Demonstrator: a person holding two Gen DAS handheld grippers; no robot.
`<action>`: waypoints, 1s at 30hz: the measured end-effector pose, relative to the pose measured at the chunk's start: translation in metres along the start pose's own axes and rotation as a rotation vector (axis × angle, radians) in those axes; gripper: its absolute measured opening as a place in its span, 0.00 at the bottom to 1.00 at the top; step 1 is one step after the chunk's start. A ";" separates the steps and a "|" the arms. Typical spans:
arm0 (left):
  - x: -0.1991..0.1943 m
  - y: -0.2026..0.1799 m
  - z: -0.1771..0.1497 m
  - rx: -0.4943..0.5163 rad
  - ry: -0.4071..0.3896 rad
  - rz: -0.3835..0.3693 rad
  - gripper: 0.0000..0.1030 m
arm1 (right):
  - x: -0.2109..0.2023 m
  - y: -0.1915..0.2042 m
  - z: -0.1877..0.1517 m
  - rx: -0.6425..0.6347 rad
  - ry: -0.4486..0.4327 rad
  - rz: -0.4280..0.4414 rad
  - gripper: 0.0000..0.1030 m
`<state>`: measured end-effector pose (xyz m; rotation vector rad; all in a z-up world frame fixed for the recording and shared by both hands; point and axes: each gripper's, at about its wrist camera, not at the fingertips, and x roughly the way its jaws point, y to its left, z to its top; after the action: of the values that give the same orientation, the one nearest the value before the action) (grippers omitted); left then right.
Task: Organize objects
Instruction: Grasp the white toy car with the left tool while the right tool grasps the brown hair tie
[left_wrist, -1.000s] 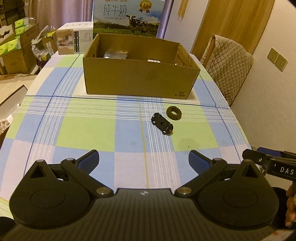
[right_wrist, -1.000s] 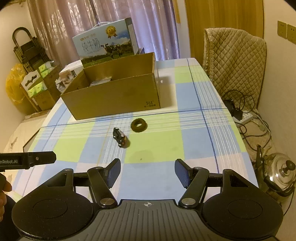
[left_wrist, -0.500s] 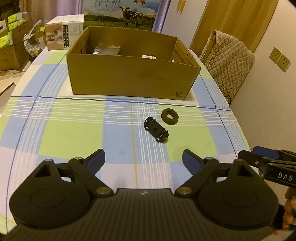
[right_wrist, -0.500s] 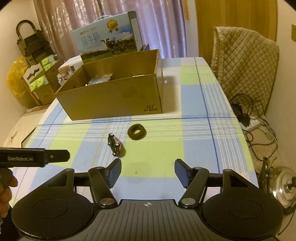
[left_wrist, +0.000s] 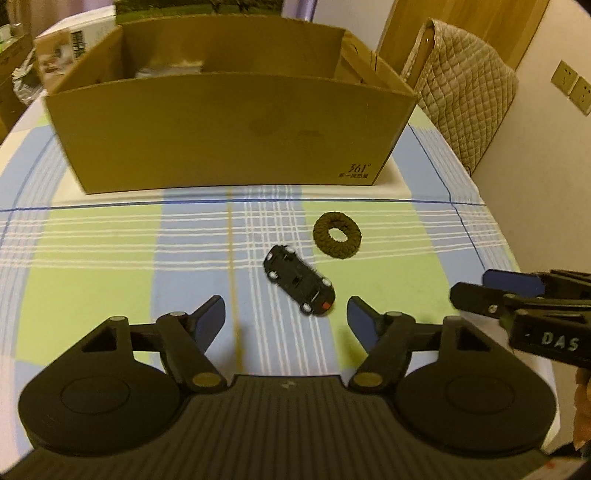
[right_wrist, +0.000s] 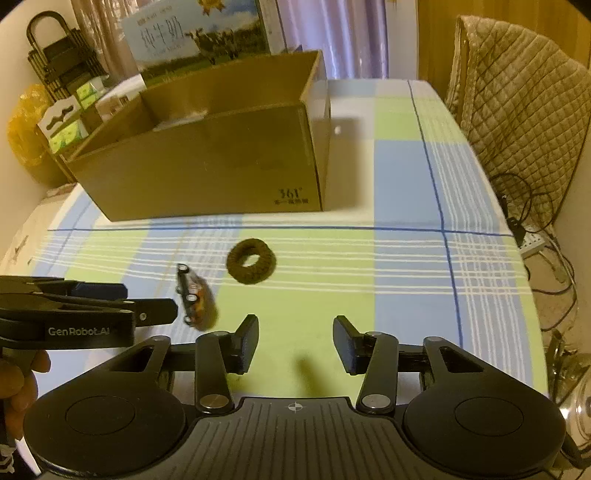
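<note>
Two small things lie on the checked tablecloth (left_wrist: 92, 258) in front of a big cardboard box (left_wrist: 229, 129): a black toy car (left_wrist: 299, 285) and a dark woolly ring (left_wrist: 337, 235), close to each other but not touching. From the left wrist camera the car shows its underside with four pale wheels, so it seems to lie upside down or on its side, just ahead of the left gripper (left_wrist: 286, 319), whose blue-padded fingers (left_wrist: 212, 315) stand wide apart with nothing between them. The car is nearer to the right finger. The right wrist camera shows the same car (right_wrist: 194, 295) from the side, tilted, with some orange on it, and the ring (right_wrist: 251, 260) beyond it toward the box (right_wrist: 207, 162). The right gripper (right_wrist: 295, 343) is also wide apart and holds nothing; it is over a green square, to the right of the car. Only this view shows a milk carton (right_wrist: 199, 37) behind the box, a chair with quilted cover (right_wrist: 524, 103) and cables on the floor (right_wrist: 532, 221). What lies inside the box I cannot tell clearly.
</note>
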<state>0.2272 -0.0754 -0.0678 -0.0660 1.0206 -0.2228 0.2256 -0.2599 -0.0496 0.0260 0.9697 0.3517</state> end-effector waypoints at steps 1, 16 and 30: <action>0.006 -0.001 0.002 0.005 0.004 -0.002 0.64 | 0.005 -0.002 0.001 0.001 0.004 -0.001 0.40; 0.058 0.006 0.017 0.069 0.052 -0.025 0.25 | 0.046 -0.001 0.011 -0.041 0.003 0.055 0.39; 0.039 0.065 0.020 0.077 0.050 -0.090 0.16 | 0.090 0.038 0.025 -0.223 -0.032 0.052 0.39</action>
<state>0.2741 -0.0212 -0.0999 -0.0368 1.0594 -0.3470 0.2817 -0.1927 -0.1010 -0.1457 0.8946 0.5040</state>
